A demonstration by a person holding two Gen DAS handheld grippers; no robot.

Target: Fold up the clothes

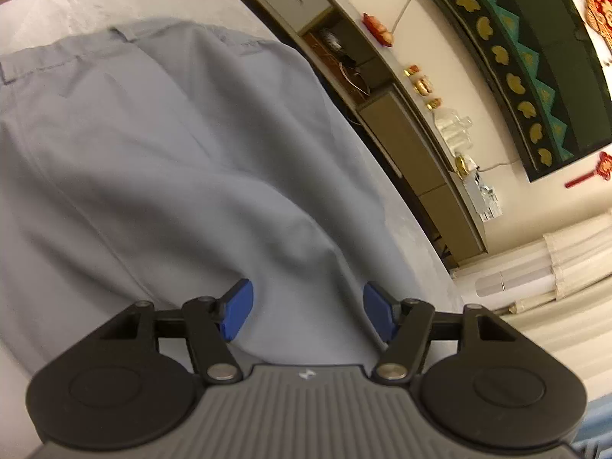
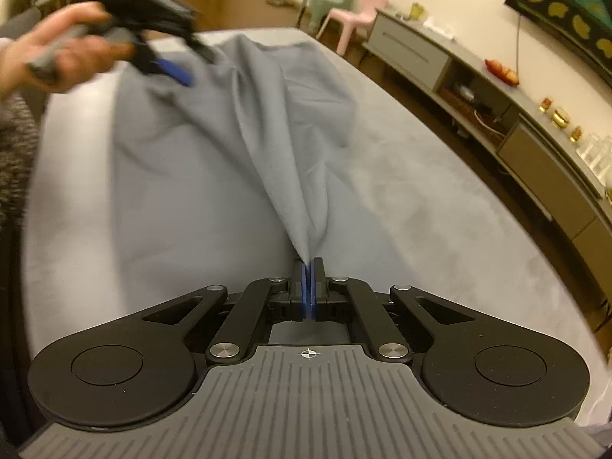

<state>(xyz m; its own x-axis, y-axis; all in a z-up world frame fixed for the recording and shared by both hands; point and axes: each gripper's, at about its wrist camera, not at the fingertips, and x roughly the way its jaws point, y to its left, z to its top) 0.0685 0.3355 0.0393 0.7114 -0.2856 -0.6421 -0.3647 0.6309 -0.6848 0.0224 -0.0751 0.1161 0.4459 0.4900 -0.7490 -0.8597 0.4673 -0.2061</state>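
Now my right claw (image 2: pixel 308 267), low in the frame's centre, pinches a fold of the grey fabric trousers (image 2: pixel 229 122) while my left claw (image 1: pixel 308 308) hangs spread above them.

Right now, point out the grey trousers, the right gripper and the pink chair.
grey trousers (image 1: pixel 153 160): left wrist view, on the flat leg fabric.
right gripper (image 2: pixel 308 264): right wrist view, at the fingertips pinching the cloth.
pink chair (image 2: pixel 357 13): right wrist view, on its backrest.

Left wrist view: close above trousers (image 1: pixel 172 176), facing cabinet wall. Right wrist view: low along table (image 2: pixel 440 210); both share trousers.
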